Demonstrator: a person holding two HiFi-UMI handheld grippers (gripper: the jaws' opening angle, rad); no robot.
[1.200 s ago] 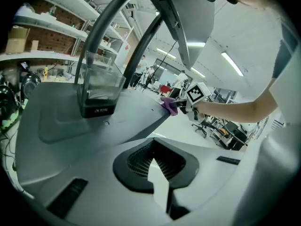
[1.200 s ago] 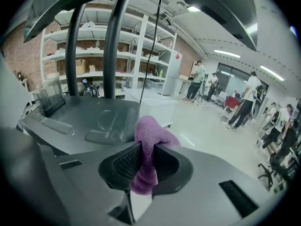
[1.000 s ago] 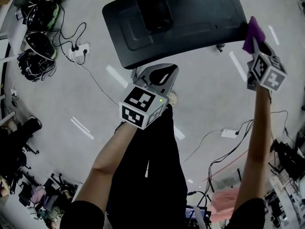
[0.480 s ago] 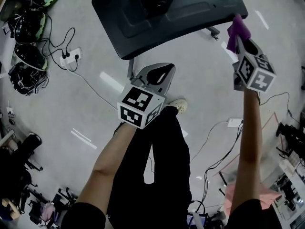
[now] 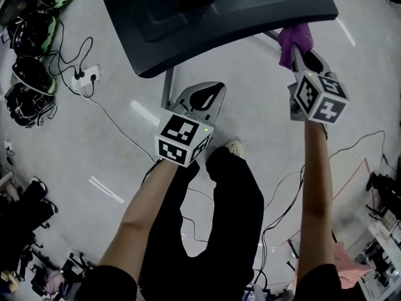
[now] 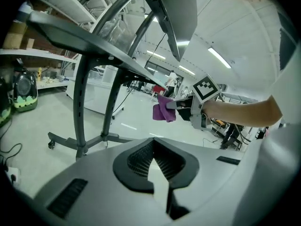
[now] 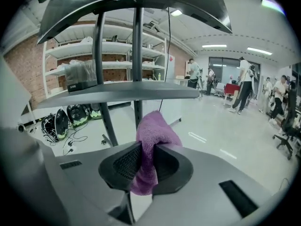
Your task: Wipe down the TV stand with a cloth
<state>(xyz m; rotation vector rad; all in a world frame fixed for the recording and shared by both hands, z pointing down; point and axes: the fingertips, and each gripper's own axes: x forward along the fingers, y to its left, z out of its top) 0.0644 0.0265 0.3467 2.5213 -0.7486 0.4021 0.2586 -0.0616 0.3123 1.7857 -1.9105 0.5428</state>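
Observation:
The TV stand's dark shelf fills the top of the head view, and its grey post rises in the right gripper view. My right gripper is shut on a purple cloth, which sits at the shelf's near right corner. In the right gripper view the cloth bulges up between the jaws, just below the shelf edge. My left gripper hangs below the shelf's front edge, shut and empty. The left gripper view shows the cloth and the stand's wheeled base.
Helmets and a power strip with cables lie on the floor at left. More cables run at the lower right. The person's legs and a shoe are below the grippers. Wall shelving and people stand farther off.
My right gripper has carried the purple cloth left, from beside the shelf's right end to under its near right corner. The left gripper has stayed put.

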